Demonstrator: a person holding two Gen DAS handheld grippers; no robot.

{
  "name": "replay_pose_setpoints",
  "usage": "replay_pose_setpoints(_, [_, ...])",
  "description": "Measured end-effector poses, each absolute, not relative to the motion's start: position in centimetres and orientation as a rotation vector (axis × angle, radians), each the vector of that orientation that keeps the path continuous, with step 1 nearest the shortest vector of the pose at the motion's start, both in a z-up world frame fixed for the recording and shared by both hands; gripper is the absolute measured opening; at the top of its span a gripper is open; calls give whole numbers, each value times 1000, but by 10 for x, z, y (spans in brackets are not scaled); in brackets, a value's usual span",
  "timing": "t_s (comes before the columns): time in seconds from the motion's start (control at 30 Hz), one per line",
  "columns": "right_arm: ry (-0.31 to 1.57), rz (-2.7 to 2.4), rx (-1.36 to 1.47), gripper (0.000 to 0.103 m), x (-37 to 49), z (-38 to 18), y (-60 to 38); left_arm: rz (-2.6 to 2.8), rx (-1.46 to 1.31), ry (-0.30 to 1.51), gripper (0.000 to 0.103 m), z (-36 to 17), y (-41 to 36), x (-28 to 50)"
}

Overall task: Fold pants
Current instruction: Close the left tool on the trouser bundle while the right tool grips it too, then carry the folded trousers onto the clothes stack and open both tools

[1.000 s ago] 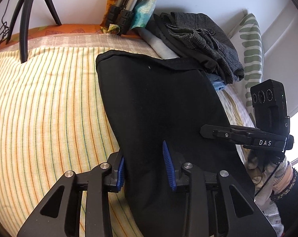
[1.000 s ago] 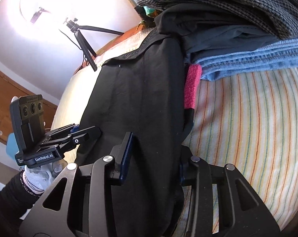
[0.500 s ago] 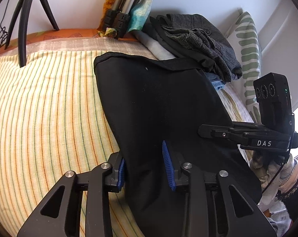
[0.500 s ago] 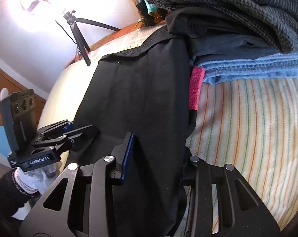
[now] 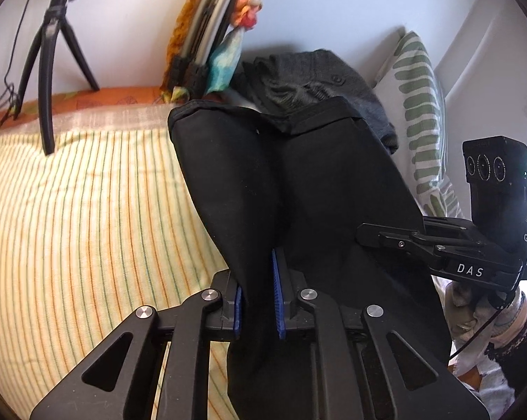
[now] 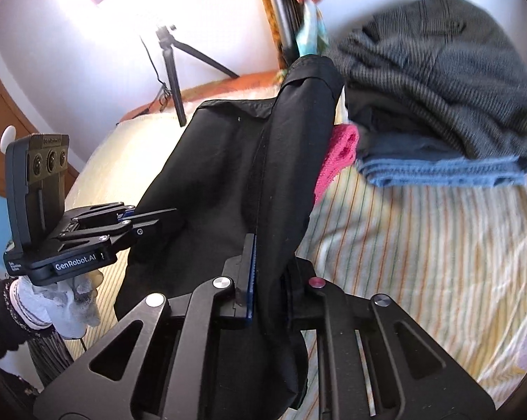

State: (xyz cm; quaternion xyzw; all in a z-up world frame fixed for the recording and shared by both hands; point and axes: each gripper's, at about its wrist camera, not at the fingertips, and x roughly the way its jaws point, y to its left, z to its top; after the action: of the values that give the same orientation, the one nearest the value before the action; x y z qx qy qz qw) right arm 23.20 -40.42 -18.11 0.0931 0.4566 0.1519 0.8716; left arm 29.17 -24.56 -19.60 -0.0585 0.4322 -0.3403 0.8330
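Note:
Black pants [image 5: 315,192] lie lengthwise on the striped bed sheet [image 5: 88,227], with their near end raised off it. My left gripper [image 5: 258,301] is closing its jaws, and the blue pads pinch the left edge of the cloth. In the right wrist view my right gripper [image 6: 270,273] is closing too, with a thick fold of the pants [image 6: 221,182] clamped between its fingers; the right finger is hidden behind the cloth. Each gripper shows in the other's view: the right gripper [image 5: 364,236] at the pants' right edge, the left gripper [image 6: 165,218] at their left edge.
A pile of folded clothes [image 6: 438,105], grey on top and blue beneath, sits at the far right of the bed, with a pink cloth [image 6: 336,154] beside it. A leaf-patterned pillow [image 5: 420,112] leans on the wall. A black tripod [image 5: 50,70] stands at the far left.
Both grippers' jaws have narrowed onto the near end of the pants and risen with it. The cloth now hangs up off the sheet and has bunched along its middle.

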Motion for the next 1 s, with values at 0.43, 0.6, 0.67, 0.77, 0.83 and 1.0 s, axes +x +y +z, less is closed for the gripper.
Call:
replay_pose_setpoints(0.43, [783, 234, 126, 13, 231, -92, -458, -818, -96, 749, 12, -122, -298, 318])
replay_pose_setpoints(0.6, [738, 183, 106, 13, 247, -64, -493, -849, -78, 697, 12, -96, -332, 340])
replay_pose_setpoints(0.67, [725, 165, 101, 13, 257, -56, -504, -857, -82, 683, 12, -88, -346, 351])
replay_pose_setpoints(0.77, [707, 133, 66, 13, 277, -44, -521, -860, -67, 653, 12, -79, -370, 369])
replay_pose_setpoints(0.83, [700, 117, 53, 13, 287, -38, -533, -860, -72, 651, 12, -76, -379, 381])
replay_pose_setpoints(1.0, [694, 90, 30, 13, 324, -35, -560, -847, -68, 649, 12, -73, -410, 413])
